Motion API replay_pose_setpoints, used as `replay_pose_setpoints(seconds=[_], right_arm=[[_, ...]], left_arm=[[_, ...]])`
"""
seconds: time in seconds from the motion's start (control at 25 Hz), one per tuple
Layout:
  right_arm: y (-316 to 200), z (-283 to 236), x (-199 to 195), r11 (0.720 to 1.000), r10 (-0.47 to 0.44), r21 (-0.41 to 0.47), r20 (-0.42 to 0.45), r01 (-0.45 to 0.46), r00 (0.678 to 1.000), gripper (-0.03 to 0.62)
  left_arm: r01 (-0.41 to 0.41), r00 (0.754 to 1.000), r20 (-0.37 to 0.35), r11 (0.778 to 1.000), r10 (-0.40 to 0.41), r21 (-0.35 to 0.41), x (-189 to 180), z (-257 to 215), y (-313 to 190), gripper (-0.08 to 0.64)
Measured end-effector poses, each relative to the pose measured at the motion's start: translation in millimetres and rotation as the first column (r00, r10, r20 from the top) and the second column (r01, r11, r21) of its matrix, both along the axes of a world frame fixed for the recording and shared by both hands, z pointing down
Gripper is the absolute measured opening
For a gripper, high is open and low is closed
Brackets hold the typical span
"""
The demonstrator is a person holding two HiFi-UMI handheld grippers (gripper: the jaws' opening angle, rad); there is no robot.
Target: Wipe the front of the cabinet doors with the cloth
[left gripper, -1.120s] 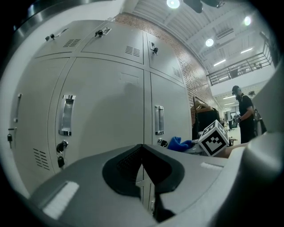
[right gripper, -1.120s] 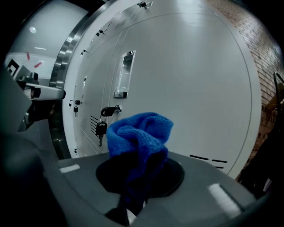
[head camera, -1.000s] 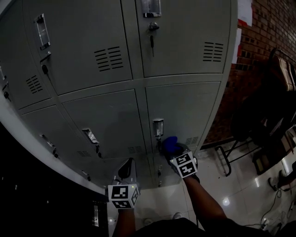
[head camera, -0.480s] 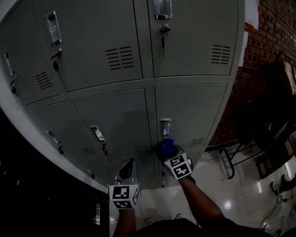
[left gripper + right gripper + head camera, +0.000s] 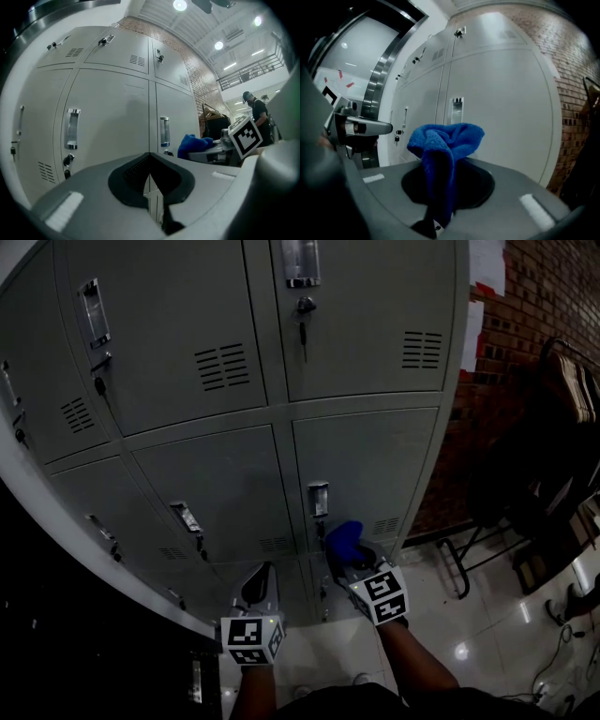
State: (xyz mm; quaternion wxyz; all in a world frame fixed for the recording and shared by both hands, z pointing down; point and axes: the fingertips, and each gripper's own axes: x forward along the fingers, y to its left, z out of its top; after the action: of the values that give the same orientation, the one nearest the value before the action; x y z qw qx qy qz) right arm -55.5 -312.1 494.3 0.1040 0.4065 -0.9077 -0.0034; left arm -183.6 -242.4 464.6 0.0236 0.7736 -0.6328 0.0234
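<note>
The glossy, pale-tiled floor carries the grey cabinet, which stands straight on it. Right of the cabinet, near its corner, a dark metal frame rests its legs on the tiles. Farther right of the cabinet, a thin cable trails across the floor. Bright spots of light reflect between the frame and the cable.

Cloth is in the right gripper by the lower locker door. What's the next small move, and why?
Probably press the blue cloth onto the lower right door and sweep sideways: the right gripper is shut on it, bunched near the handle, and contact isn't clear.
</note>
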Motion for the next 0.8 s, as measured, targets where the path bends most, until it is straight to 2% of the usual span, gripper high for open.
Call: replay_pose_setpoints(seconds=[0.24,0.52,0.8], right_arm=[[20.9,-35.6,27.6,0.995,0.036,0.090,0.018,-0.037,0.999,0.055],[32.2,-32.7,51.5,0.993,0.084,0.084,0.016,-0.085,0.996,0.055],[36.1,-41.5,57.2,0.991,0.091,0.095,0.033,-0.094,0.995,0.055]], left_arm=[[-0.023,1.000,0.003,1.000,0.023,0.008,14.3,-3.0,1.5,0.014],[-0.051,0.999,0.002,0.998,0.051,0.029,30.3,-7.4,3.2,0.014],[-0.051,0.999,0.004,0.997,0.050,0.064,36.4,-19.4,2.2,0.014]])
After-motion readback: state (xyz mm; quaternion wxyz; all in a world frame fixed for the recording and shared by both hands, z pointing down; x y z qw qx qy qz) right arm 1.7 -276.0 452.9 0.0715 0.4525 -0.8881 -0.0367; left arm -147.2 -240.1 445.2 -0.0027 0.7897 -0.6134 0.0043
